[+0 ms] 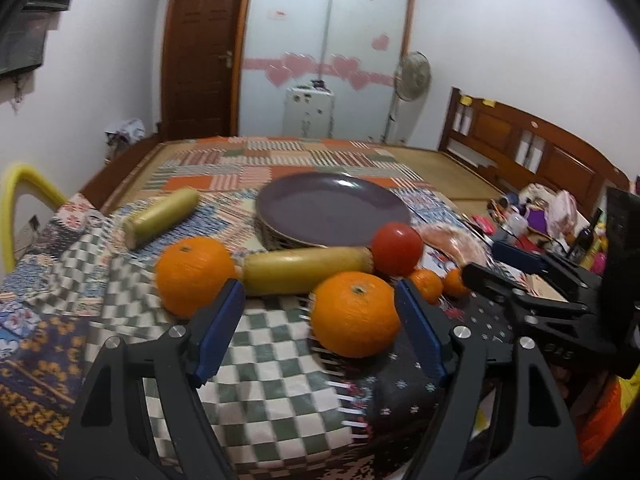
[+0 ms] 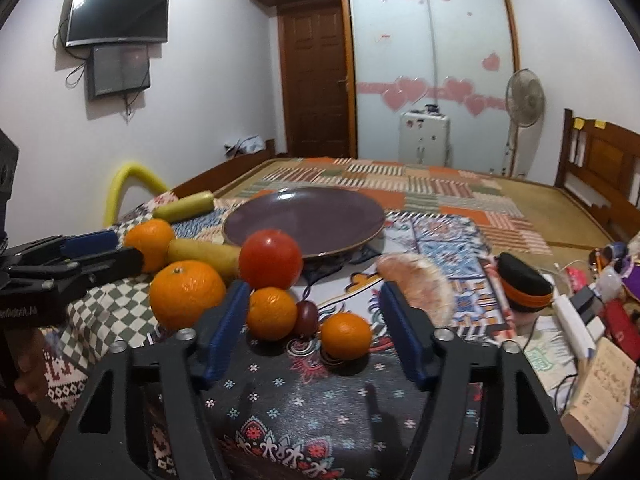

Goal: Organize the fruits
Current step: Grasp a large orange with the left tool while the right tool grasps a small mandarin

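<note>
A purple plate (image 1: 332,208) (image 2: 304,216) lies on the patterned cloth. In front of it are two large oranges (image 1: 354,314) (image 1: 194,274), a yellow banana-like fruit (image 1: 306,270), a red tomato (image 1: 396,248) (image 2: 271,259) and two small oranges (image 2: 271,313) (image 2: 346,336) with a dark plum (image 2: 307,317) between them. A second yellow fruit (image 1: 164,212) lies far left. My left gripper (image 1: 320,320) is open, with the near large orange just inside its right finger. My right gripper (image 2: 312,320) is open around the small oranges.
A peeled pinkish fruit piece (image 2: 420,284) lies right of the plate. A black-and-orange case (image 2: 524,288), a power strip (image 2: 576,324) and clutter crowd the right side. A yellow tube (image 2: 128,188) arches at the left edge. The bed stretches behind.
</note>
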Tool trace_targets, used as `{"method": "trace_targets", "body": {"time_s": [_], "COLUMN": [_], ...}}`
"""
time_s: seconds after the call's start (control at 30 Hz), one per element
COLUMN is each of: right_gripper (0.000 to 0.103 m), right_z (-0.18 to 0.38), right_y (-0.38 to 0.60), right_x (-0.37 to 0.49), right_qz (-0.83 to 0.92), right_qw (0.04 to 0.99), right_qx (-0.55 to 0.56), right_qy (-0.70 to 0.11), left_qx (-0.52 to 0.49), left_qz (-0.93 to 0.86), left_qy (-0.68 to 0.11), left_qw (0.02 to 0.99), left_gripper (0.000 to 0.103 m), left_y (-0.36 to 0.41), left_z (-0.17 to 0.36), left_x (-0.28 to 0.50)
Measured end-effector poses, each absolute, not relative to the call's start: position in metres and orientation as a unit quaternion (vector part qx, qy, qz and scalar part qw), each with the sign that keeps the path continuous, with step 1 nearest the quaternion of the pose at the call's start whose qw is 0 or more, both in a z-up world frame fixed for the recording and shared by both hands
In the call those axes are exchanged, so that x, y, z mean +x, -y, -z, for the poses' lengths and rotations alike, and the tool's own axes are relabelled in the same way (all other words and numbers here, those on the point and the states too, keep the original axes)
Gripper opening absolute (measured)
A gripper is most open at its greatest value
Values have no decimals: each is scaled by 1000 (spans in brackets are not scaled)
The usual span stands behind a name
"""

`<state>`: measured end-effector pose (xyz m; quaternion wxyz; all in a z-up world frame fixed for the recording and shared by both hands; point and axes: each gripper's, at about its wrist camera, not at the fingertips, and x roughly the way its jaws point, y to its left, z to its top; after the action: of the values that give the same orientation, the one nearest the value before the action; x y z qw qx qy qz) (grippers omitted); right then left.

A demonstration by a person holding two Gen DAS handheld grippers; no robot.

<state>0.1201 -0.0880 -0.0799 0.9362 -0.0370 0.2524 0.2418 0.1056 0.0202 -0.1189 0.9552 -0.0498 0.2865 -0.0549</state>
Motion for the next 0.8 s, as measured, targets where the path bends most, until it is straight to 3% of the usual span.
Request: {"method": "trace_targets", "body": {"time_s": [0.3, 0.6, 0.8], "right_gripper": [54, 35, 34], "right_z": [87, 99, 109], "right_y": [95, 103, 103], "right_x": [128, 139, 149], "right_qz": [-250, -248, -248], "right_qw": [931, 925, 918], "right_qx": [-37, -45, -37], "right_qy": [-262, -286, -307], "left_qx": [-42, -57, -58], "left_qz": [82, 87, 79], "left_qy": [-319, -337, -338], "left_qw": [943, 936, 936], "left_gripper": [77, 77, 68], "left_y": [1, 2, 3], "left_z": [139, 151, 153], "left_x": [127, 140, 142]}}
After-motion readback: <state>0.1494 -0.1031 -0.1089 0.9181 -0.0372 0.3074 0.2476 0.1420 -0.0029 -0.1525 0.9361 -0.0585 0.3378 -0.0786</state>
